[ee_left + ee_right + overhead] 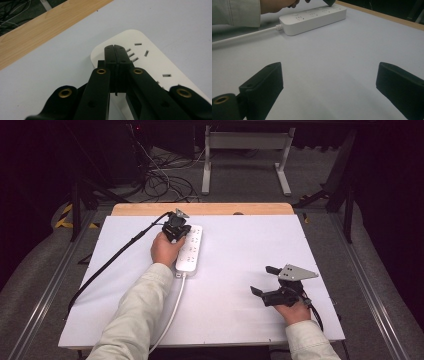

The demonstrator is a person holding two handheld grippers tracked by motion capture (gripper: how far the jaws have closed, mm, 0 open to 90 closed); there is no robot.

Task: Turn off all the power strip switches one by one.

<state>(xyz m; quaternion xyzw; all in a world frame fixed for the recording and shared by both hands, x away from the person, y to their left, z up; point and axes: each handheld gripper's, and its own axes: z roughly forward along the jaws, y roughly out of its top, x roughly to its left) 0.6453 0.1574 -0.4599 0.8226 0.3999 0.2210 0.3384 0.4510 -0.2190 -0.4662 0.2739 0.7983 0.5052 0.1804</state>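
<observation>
Scene: a person at a white table works a white power strip with two hand-held grippers.
Strip: it lies left of centre toward the far edge, long side running away from the person, its white cord trailing back to the near edge.
Left gripper: jaws pressed fully together with nothing between them, the joined tips poised over the strip's far end, at or just above the face beside a cluster of socket slots; whether they touch the plastic cannot be told.
Right gripper: jaws spread wide and empty, resting low over bare table well apart from the strip, its pads framing nothing but tabletop.
Step in hand: by the look of it, a press or probe on the strip's far end with the closed tips, perhaps at a switch or socket.
Doing it well: keep the joined tips square to the face and come straight down, so they do not skate across the smooth plastic or catch in a slot.
Steadying: the strip is light and free on the table, so a sideways push would likely slide it; the idle gripper could brace the near end by the cord.
Risk: too much tilt may lever the far end up.
</observation>
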